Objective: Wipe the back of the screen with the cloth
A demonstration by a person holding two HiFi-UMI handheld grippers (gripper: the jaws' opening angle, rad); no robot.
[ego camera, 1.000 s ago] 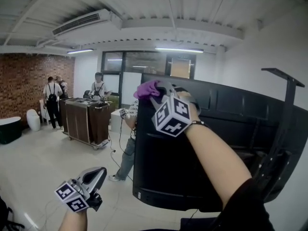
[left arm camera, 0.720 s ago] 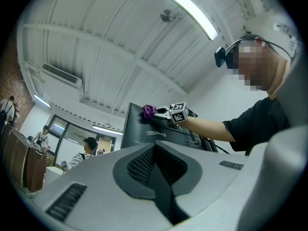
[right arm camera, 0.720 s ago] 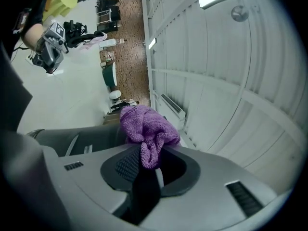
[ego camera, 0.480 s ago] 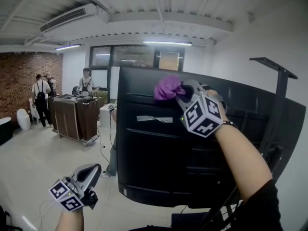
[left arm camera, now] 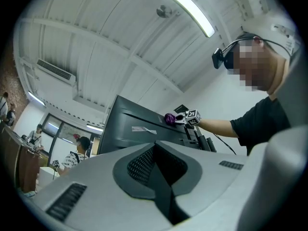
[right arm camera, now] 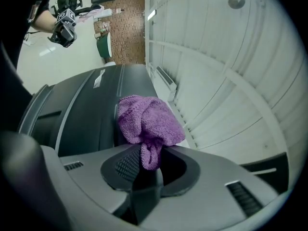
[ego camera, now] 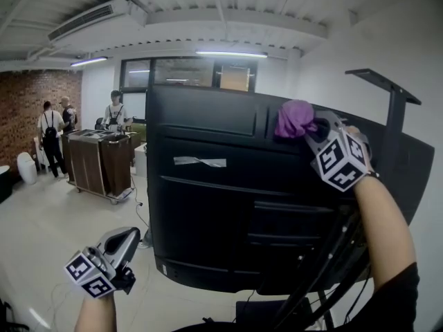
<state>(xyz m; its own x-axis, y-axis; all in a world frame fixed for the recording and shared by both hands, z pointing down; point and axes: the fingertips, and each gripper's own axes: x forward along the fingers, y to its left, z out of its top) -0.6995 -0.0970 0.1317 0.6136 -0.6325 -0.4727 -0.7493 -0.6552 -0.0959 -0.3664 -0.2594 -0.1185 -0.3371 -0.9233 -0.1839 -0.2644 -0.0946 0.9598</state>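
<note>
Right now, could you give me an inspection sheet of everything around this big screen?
Surface: back of the black screen, upright on a stand.
Job's things: purple cloth, bunched, near the screen's top edge.
Clutter: a strip of tape stuck on the screen's back.
Tools: right tool shut on the cloth, up at the screen; left tool shut, empty, held low and away from the screen.
Cables: dark leads run down beneath the screen.
Surroundings: a trolley, people standing by it, a brick wall behind.
</note>
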